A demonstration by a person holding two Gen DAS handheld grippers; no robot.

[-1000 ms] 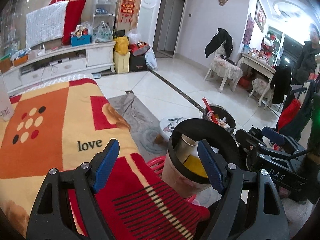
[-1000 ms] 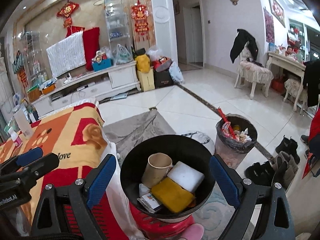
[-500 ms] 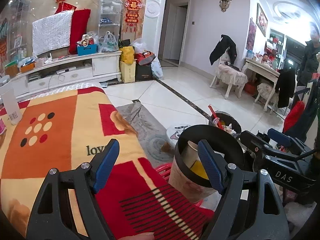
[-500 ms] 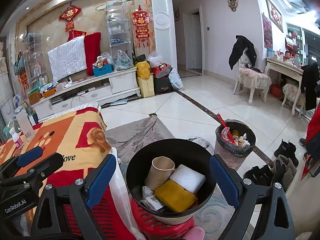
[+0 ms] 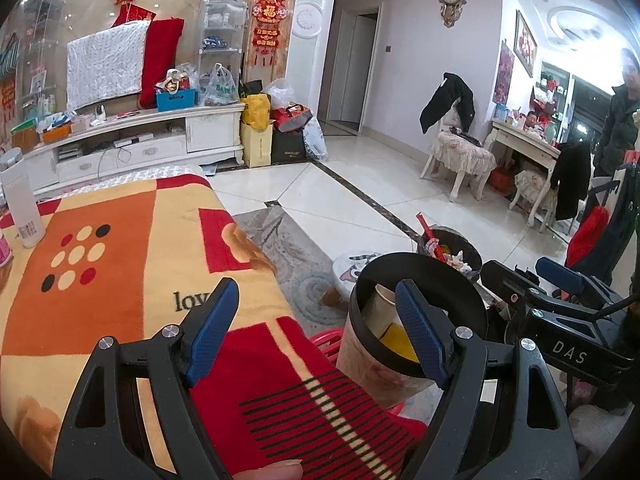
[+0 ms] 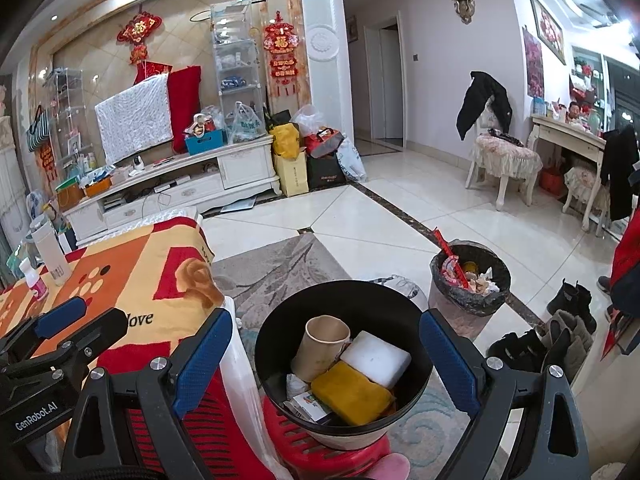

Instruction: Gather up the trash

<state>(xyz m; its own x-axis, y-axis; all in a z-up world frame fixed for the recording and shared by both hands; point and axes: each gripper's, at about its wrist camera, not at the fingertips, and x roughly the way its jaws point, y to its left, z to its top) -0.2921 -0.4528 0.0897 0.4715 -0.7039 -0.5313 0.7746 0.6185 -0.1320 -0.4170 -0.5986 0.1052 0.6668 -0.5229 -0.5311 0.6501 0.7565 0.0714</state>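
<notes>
A: Start with the left wrist view. What's the left gripper doing?

B: Its blue fingers stand wide apart with nothing between them, over the patterned blanket with "love" printed on it. At about four o'clock from it sits the black-lined bin on a red stool, just beside the blanket's edge. A paper cup and something yellow show inside. The other tool comes in at three o'clock, near the bin's rim.

A: Anything further out?

B: A second, fuller trash can stands on the tiled floor at one o'clock, and a white bottle at ten o'clock on the blanket.

A: And the right wrist view?

B: The right gripper is spread open too, empty, its fingers either side of the bin as seen from above. Inside lie the paper cup, a white sponge block, a yellow cloth and a small printed packet, all touching. The fuller trash can is at two o'clock, shoes at three, the left tool at nine
</notes>
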